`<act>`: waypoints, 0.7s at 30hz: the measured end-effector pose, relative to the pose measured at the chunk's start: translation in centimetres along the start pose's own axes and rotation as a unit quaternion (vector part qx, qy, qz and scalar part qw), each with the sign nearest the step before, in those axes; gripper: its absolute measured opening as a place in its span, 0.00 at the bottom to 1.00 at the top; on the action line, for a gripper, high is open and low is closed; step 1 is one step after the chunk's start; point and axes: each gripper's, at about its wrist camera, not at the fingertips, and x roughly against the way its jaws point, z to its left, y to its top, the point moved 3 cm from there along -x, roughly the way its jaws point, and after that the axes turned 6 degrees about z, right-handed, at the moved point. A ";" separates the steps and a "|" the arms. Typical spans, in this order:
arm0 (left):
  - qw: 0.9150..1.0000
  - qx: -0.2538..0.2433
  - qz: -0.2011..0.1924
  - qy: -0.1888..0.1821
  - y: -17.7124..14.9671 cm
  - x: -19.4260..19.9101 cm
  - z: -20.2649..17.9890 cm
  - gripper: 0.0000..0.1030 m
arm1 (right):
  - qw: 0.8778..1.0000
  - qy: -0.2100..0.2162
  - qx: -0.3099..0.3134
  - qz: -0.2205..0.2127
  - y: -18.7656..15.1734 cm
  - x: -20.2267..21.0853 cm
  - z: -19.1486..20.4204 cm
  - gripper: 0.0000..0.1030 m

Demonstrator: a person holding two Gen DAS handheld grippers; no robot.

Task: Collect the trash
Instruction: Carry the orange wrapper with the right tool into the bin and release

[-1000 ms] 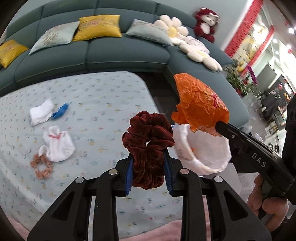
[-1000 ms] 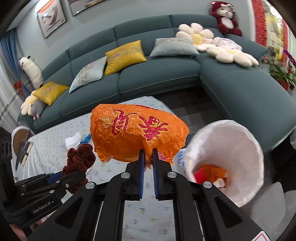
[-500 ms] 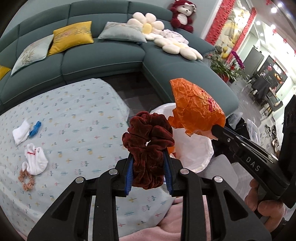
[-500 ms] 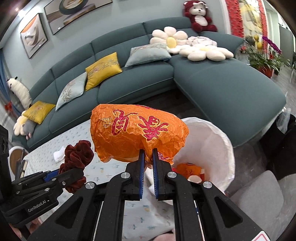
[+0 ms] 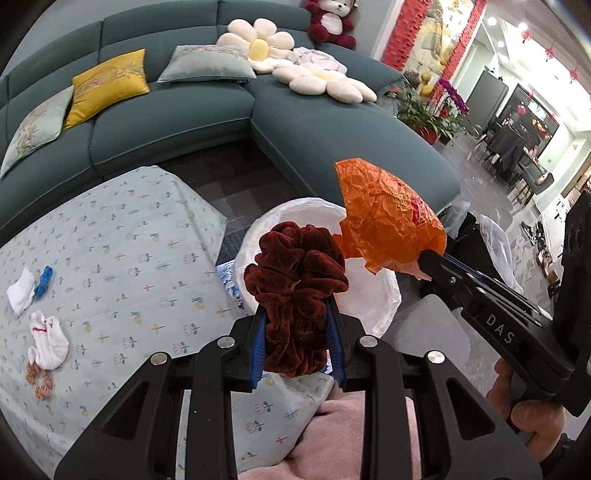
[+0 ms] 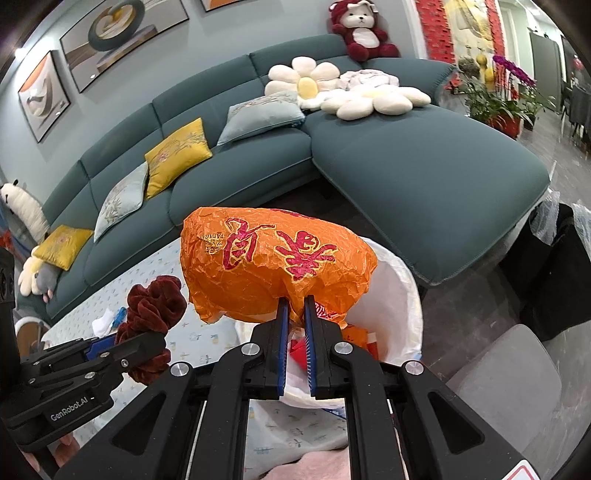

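Left fingers point(image 5: 295, 325) pinching dark red scrunchie point(image 5: 295, 273), right fingers point(image 6: 295, 306) pinching orange wrapper point(image 6: 273, 258), white-lined bin point(image 6: 391, 295) beneath

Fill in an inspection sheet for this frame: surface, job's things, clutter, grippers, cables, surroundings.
Surface: table under a pale patterned cloth.
Job's things: dark red scrunchie and crumpled orange wrapper, both held up near the white-lined bin; the bin already holds orange and red scraps.
Clutter: white socks, a blue item and a peach scrunchie lie on the cloth's far left.
Grippers: left gripper shut on the scrunchie; right gripper shut on the wrapper's edge.
Cables: nothing seen.
Surroundings: teal sofa with cushions, flower pillows, a red plush bear; potted plants at right.
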 end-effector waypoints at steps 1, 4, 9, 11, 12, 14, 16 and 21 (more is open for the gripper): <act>1.000 -0.002 0.001 -0.002 0.0 -0.3 -0.2 0.26 | 1.000 -0.001 -0.002 0.000 -0.1 0.0 -0.3 0.08; 1.000 -0.004 0.008 -0.011 0.4 -1.1 -0.9 0.27 | 1.000 -0.005 -0.010 0.002 0.0 -0.2 -1.4 0.08; 1.000 -0.004 0.004 -0.024 1.1 -2.2 -1.6 0.33 | 1.000 -0.013 -0.022 0.006 0.1 -0.6 -2.8 0.08; 1.000 0.000 -0.003 -0.018 1.4 -2.5 -1.8 0.38 | 1.000 -0.015 -0.026 0.007 0.1 -0.7 -3.1 0.08; 1.000 0.001 -0.005 -0.021 1.6 -2.6 -1.8 0.40 | 0.999 -0.016 -0.028 0.008 0.2 -0.8 -3.3 0.08; 1.000 0.006 -0.005 -0.020 2.0 -2.9 -1.9 0.46 | 0.999 -0.017 -0.030 0.008 0.3 -1.0 -3.6 0.08; 1.000 0.012 -0.010 -0.020 2.2 -2.9 -1.7 0.50 | 0.999 -0.018 -0.032 0.010 0.4 -1.4 -3.8 0.08; 1.000 0.023 -0.014 -0.014 2.3 -2.9 -0.8 0.51 | 0.999 -0.017 -0.031 0.016 0.3 -2.3 -3.5 0.08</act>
